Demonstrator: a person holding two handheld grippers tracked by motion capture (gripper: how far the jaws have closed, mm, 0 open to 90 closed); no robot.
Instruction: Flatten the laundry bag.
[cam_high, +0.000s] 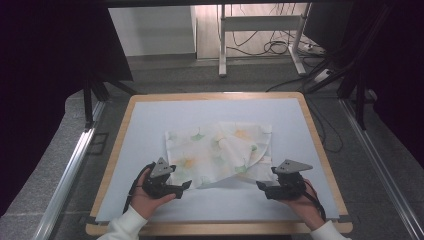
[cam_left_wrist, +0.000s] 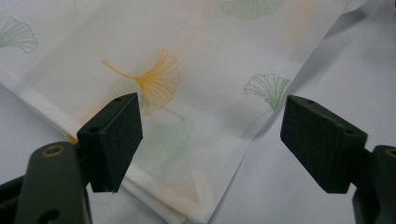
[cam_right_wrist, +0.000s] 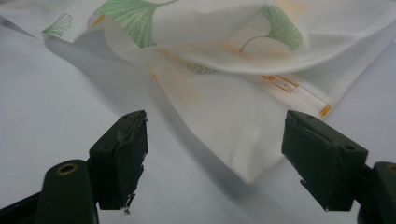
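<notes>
The worktop (cam_high: 150, 125) is a pale blue mat in a wooden frame, with grey floor and cables beyond. Nearest me, my left gripper (cam_high: 184, 186) and right gripper (cam_high: 261, 186) rest low at the front, one at each near corner of the cloth (cam_high: 220, 150). Both sets of jaws stand wide apart and grip nothing; each straddles a corner without pinching it (the left gripper view shows the hem (cam_left_wrist: 140, 177) just past one pad). Farther out, the ginkgo-print cloth lies mid-worktop, loosely doubled, its right side rumpled and overlapping. In my judgement the folding is partly done: neither corner is taken yet, and smoothing or a further fold remains.
</notes>
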